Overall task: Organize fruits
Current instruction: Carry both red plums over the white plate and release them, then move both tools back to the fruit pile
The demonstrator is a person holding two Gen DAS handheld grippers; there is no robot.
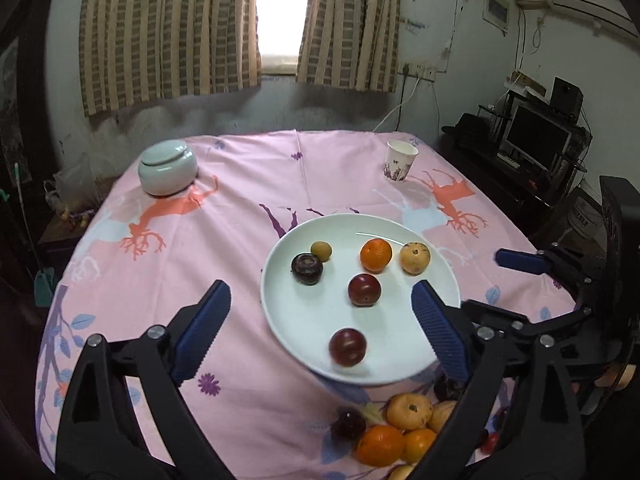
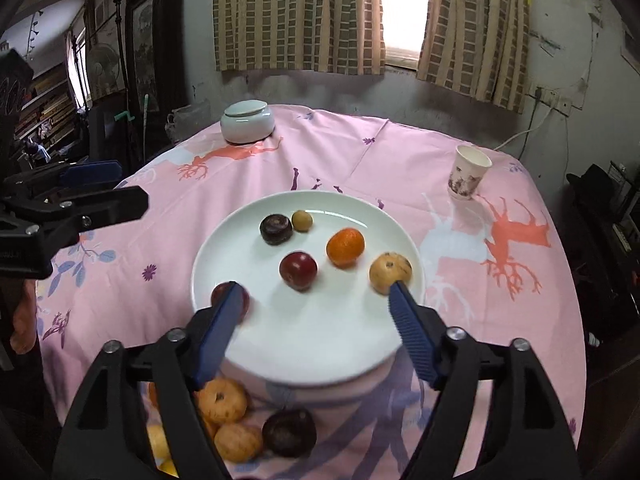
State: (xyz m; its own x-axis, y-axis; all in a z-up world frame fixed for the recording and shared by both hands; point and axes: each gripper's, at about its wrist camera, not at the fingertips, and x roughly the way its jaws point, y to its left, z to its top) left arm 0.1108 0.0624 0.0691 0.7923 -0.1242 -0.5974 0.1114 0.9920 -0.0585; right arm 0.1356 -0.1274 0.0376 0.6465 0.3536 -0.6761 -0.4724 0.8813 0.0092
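Note:
A white plate (image 1: 316,320) (image 2: 320,344) sits on the pink tablecloth and holds several fruits: two red plums (image 1: 364,289) (image 1: 347,347), a dark purple fruit (image 1: 307,268), a small green one (image 1: 321,251), an orange (image 1: 375,255) and a tan fruit (image 1: 415,257). The near plum looks blurred in both views (image 2: 224,294). A loose pile of oranges (image 1: 380,444), tan fruits (image 2: 222,400) and dark fruits (image 2: 289,432) lies on the cloth in front of the plate. My left gripper (image 1: 320,320) is open and empty above the plate's near side. My right gripper (image 2: 316,300) is open and empty over the plate.
A pale green lidded jar (image 1: 168,168) (image 2: 248,122) stands at the back left. A paper cup (image 1: 400,160) (image 2: 468,172) stands at the back right. Curtains and a window are behind the table. A desk with a monitor (image 1: 536,136) is to the right.

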